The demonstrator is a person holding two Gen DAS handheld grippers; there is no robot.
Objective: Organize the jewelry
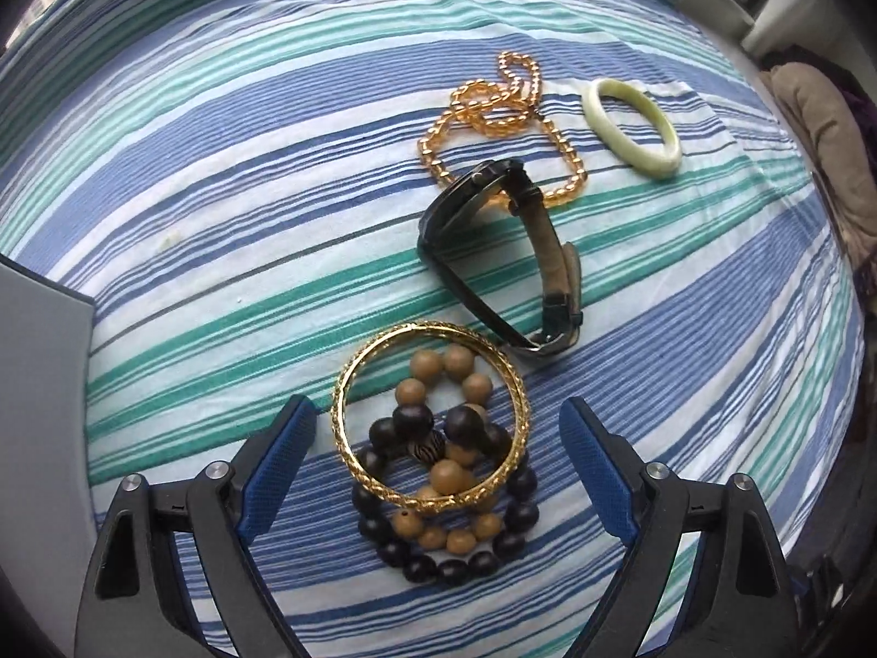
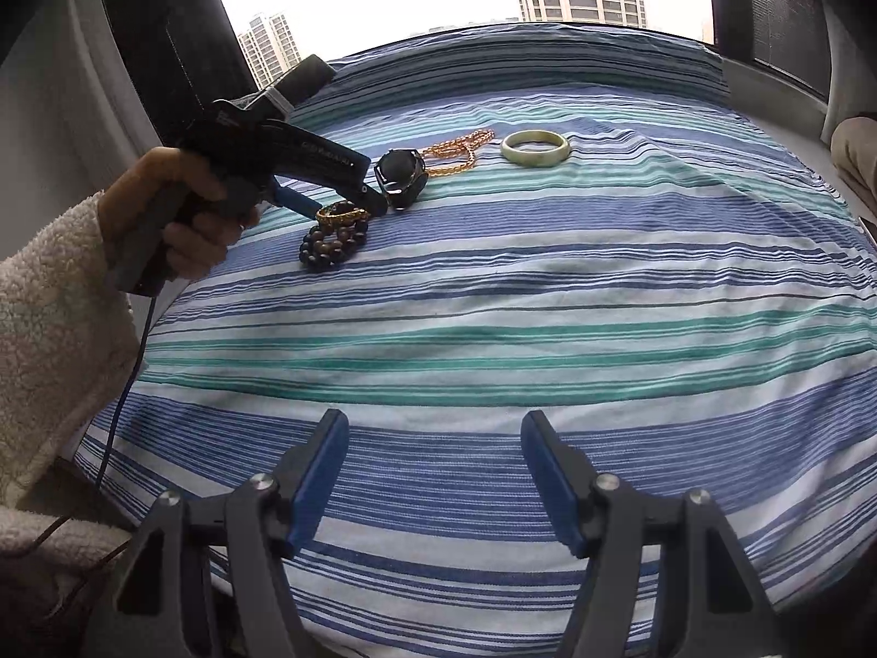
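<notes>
Here, your left gripper [image 1: 438, 433] hovers low over the striped bed [image 1: 219, 219], jaws apart, straddling a gold bangle [image 1: 430, 417] lying atop two beaded bracelets [image 1: 455, 537]. The bangle looks stiff, light and slippery; pinch across its rim. Your right gripper [image 2: 436, 455] hangs well back, jaws apart, holding nothing.

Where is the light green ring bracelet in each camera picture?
Left wrist view: the green bangle lies upper right, right of the amber bead chain.
Right wrist view: it lies upper middle, far from the open right gripper.
Shared landmark: the black watch.
</notes>
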